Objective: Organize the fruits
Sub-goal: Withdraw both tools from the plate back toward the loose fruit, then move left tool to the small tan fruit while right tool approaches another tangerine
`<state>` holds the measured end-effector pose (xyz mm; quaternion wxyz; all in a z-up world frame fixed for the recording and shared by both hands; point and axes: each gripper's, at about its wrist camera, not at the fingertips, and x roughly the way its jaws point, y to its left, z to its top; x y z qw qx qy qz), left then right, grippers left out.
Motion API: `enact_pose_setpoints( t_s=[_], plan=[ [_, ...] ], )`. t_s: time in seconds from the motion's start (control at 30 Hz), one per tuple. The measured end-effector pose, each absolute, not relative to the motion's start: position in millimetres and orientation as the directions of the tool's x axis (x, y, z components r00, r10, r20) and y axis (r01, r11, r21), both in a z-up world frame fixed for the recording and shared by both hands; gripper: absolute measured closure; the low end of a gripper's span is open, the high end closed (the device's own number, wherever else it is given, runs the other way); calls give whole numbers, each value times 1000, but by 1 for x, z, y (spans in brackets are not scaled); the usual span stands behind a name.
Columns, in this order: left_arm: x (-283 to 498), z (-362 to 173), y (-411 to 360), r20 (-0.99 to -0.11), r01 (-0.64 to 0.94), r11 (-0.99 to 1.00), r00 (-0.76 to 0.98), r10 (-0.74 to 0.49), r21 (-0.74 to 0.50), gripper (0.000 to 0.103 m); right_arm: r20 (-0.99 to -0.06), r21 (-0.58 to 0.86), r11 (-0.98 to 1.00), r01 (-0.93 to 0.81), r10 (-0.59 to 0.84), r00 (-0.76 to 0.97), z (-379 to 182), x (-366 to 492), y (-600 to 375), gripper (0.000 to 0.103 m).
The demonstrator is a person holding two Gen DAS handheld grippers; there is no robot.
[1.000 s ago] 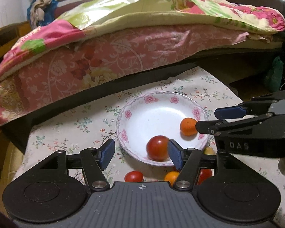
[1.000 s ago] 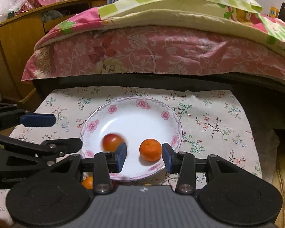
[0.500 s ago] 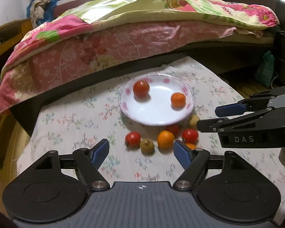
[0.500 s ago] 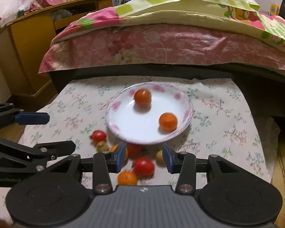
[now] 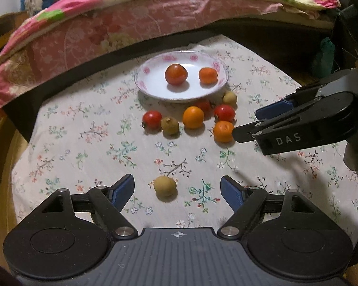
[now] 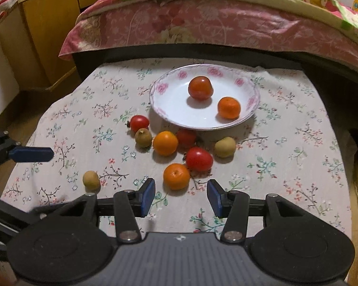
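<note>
Now both empty, spread grippers have drawn back from the plate

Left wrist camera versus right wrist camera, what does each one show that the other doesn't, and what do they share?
Only the left wrist view shows the open left gripper head on, with a brown fruit between its fingers, the right gripper from the side, and a green bag by the bed.

Only the right wrist view shows the open right gripper head on, an orange just ahead of it, and a wooden cabinet.

Both show the plate holding a tomato and a small orange, the loose fruit in front of it, the floral cloth and the bed.
</note>
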<state>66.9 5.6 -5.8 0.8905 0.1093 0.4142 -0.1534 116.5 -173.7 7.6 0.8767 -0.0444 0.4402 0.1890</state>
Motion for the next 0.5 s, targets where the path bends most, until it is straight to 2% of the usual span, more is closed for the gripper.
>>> enact_pose_setpoints(
  t_s=[0.13, 0.23, 0.43, 0.5],
  plan=[
    [71, -16, 7, -781, 361, 930, 599, -179, 64, 20, -798, 76, 919, -388, 290, 529, 1, 118, -168, 56],
    [75, -24, 8, -783, 359, 931, 596, -178, 62, 24, -805, 81, 918, -388, 290, 518, -2, 121, -168, 56],
    [85, -34, 5, -798, 349, 934, 582, -155, 74, 39, -807, 100, 917, -386, 302, 507, -4, 128, -166, 56],
    [88, -38, 6, -806, 340, 938, 573, -148, 70, 49, -813, 102, 916, -387, 301, 498, -7, 130, -166, 56]
  ],
)
